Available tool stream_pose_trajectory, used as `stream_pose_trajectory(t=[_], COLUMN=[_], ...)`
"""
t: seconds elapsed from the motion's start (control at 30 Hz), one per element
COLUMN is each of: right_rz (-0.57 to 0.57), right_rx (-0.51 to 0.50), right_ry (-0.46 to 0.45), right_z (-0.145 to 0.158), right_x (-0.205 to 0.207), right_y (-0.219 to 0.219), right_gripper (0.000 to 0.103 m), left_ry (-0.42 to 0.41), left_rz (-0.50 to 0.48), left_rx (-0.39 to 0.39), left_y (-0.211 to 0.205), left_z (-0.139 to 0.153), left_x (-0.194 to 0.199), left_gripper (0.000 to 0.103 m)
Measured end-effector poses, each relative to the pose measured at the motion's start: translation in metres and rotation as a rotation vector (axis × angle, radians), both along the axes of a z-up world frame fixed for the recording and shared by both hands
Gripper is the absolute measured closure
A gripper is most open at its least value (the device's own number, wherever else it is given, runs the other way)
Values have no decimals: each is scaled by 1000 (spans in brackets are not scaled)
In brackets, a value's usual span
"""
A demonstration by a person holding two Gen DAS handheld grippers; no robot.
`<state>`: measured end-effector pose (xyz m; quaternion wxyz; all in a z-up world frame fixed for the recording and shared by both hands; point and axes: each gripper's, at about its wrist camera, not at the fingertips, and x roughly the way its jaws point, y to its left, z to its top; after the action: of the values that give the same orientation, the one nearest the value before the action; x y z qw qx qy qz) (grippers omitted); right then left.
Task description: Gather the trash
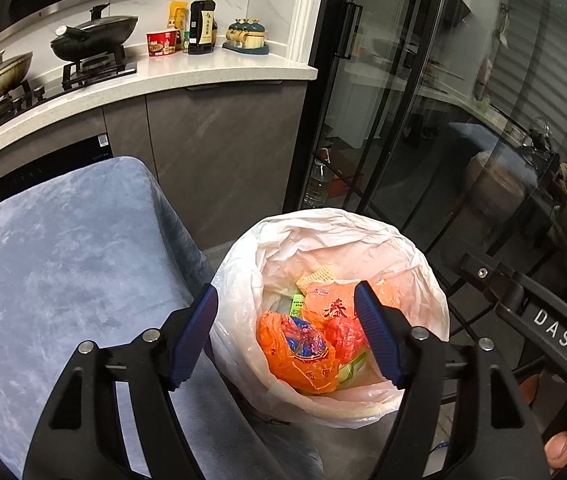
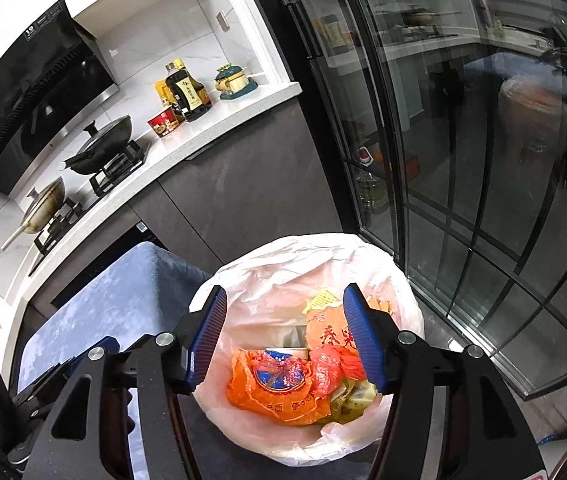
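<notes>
A round trash bin lined with a white plastic bag [image 1: 323, 232] stands on the floor; it also shows in the right wrist view [image 2: 307, 256]. Inside lie orange snack wrappers [image 1: 299, 356], a red crumpled bag [image 1: 343, 332] and other packets; the wrappers also show in the right wrist view [image 2: 275, 384]. My left gripper [image 1: 285, 336] is open and empty above the bin's left rim. My right gripper [image 2: 283, 336] is open and empty right above the bin's opening. Part of the right gripper's body [image 1: 539, 320] shows in the left wrist view.
A blue-grey cushioned seat [image 1: 63, 260] stands just left of the bin. Behind is a white counter [image 1: 203, 76] with stove, pans [image 1: 91, 36], a red noodle cup [image 1: 161, 43] and bottles. Black-framed glass doors [image 1: 403, 100] stand to the right.
</notes>
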<state>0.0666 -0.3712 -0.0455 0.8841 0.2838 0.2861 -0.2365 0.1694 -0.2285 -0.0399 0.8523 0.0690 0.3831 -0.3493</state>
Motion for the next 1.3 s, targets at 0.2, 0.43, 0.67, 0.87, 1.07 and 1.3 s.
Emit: stream_pose_trajectory(t=[0.2,0.43,0.67,0.87,1.07,1.3], right_rz=[0,1,1,27,38,44], right_rx=[-37,-57,-92,-132,-198,-166], right_ry=[-8,7,51,112,158,174], right_z=[9,14,22,22,23,23], right_x=[-4,-13,-26,-34,-44,-58], right_y=[8,16,29,46,66,69], right_gripper=[39,37,29,26,19,15], left_ry=[-1,-22,-50,-63,-93,-103], left_rz=[18,38,66,99,109,110], left_rx=[-11,-15,-2,20,66,81], left_y=[8,22,38,59,69,74], left_z=[7,16,25,25,27,31], left_x=[0,-3,-13,-25,-42,-59], left_gripper=[35,28,20,16,13,12])
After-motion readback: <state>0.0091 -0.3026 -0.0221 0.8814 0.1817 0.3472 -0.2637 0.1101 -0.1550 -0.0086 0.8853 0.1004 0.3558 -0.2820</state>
